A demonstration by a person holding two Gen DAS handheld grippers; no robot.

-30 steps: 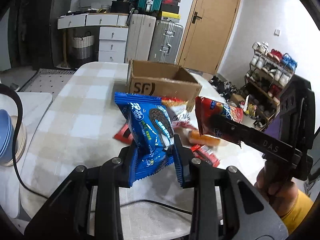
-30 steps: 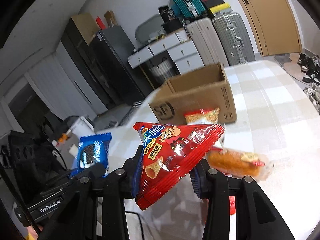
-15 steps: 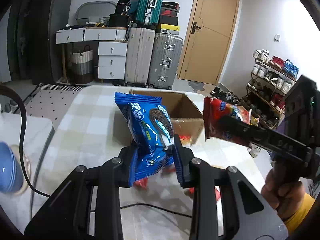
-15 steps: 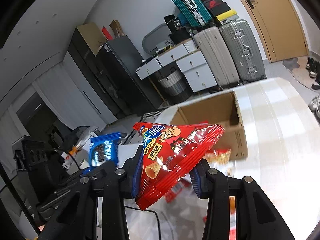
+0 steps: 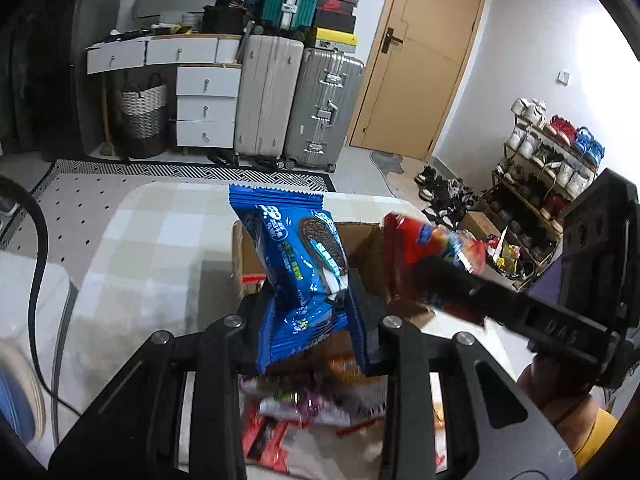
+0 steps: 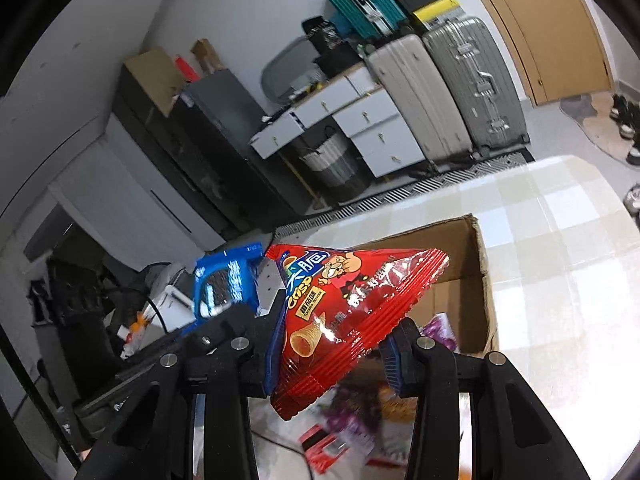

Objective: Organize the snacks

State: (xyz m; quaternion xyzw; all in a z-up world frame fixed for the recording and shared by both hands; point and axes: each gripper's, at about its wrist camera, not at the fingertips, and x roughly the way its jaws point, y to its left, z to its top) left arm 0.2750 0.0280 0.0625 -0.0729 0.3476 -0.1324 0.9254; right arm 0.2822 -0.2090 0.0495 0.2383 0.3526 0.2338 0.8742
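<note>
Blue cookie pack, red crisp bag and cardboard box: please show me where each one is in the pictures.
blue cookie pack [image 5: 298, 256], left wrist view, on the printed cookie picture.
red crisp bag [image 6: 344, 312], right wrist view, on the middle of its front.
cardboard box [image 6: 478, 256], right wrist view, on its right wall.

Blue cookie pack [image 5: 298, 264], red crisp bag [image 6: 344, 312], brown box [image 6: 476, 280], beige-checked tablecloth [image 5: 152, 248]

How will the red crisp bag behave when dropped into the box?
Probably light: the red crisp bag stands up from the right hand-held gripper without sagging. Puffy and glossy, so likely slippery and crushable; it may land on the box contents.
</note>
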